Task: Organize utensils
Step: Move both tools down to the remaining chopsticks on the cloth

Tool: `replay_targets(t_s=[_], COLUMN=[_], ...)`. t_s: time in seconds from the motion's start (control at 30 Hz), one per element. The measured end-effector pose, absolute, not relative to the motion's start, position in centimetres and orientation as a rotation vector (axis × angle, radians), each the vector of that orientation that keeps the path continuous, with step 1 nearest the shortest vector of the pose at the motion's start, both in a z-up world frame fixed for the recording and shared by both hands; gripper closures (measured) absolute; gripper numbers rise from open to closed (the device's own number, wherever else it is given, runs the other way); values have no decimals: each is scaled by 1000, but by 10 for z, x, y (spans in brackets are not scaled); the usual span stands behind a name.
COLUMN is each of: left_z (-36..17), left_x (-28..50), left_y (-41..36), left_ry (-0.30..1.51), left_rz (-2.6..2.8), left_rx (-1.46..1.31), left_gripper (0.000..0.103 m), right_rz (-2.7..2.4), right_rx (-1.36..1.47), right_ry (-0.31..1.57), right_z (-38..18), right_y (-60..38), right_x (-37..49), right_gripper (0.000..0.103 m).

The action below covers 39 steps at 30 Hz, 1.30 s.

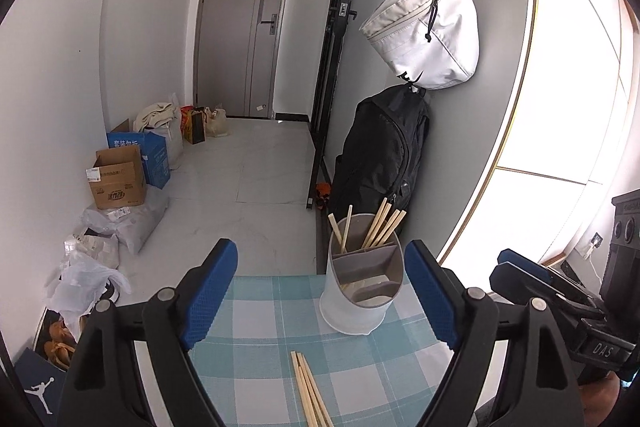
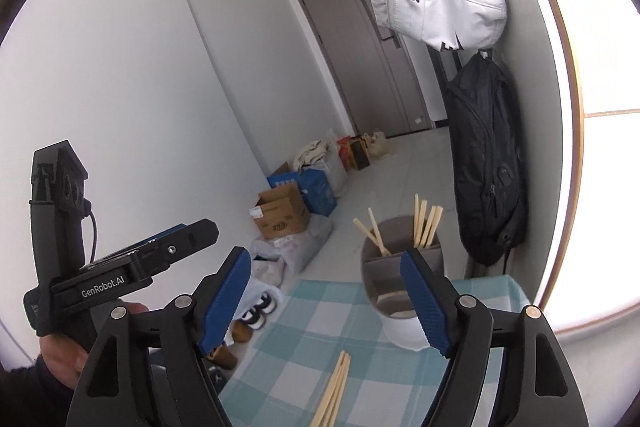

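Note:
A white utensil holder (image 1: 360, 283) with grey dividers stands near the far edge of a table with a blue-checked cloth (image 1: 256, 355). Several wooden chopsticks (image 1: 384, 223) stick up out of its back compartments. A bundle of loose chopsticks (image 1: 310, 393) lies on the cloth in front of it. My left gripper (image 1: 324, 301) is open, its blue pads wide apart, with nothing between them. In the right wrist view the holder (image 2: 400, 291) sits partly behind the right pad, and the loose chopsticks (image 2: 334, 393) lie below. My right gripper (image 2: 334, 303) is open and empty too.
The right gripper (image 1: 536, 287) shows at the right edge of the left wrist view; the left gripper (image 2: 132, 267) and the hand holding it show at left in the right wrist view. Cardboard boxes (image 1: 118, 183), plastic bags and shoes line the floor. A white bag (image 1: 432, 31) and black backpack (image 1: 380, 151) hang on the wall.

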<state>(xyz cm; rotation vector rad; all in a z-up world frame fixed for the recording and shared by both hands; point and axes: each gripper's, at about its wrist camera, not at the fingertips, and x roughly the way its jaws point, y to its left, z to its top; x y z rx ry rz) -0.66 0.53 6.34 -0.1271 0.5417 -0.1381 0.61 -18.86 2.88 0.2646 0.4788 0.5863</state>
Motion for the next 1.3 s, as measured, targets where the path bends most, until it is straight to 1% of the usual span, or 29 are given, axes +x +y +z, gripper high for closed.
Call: replay_targets(t_s=[0.1,0.37,0.5,0.63,0.83,1.03,1.07,1.1,1.2,1.3], left_z=[52,10,-12,-32,-57,-69,-71,-73,-78,-79], left_x=[-16,-24,-19,-8,3,11,10,11,12,11], left_y=[7,19,30,49,78,100,104,107,117,121], left_ry=[533,558,589,639,715,769,777,786,808,811], left_rz=[-120,-96,-63,-33,15,50,50,52,48,54], left_rx=[-117,-146,-153,-198,-258,-329,-343,-357,-405,-418], left_gripper=[20,20,20,20,20,20,20,20,20,20], right_rz=[591,594,597,590,608,537,532,535,533,535], right_rx=[245,150,121,89,19,-134,-152,-174,-223,-262], right_ry=[487,546,604,698,896,1080,1097,1113,1156,1173], right_z=[15,-26,-47,-69,-110,-159,-165,-170,-181,-185], right_y=[-184,-159,-147,-134,-107,-72,-69,-65,-57,-51], right_x=[-4,-19,-14,0,31,64,68,71,77,77], right_gripper=[19,15,8,8,8,9,15,25,41,45])
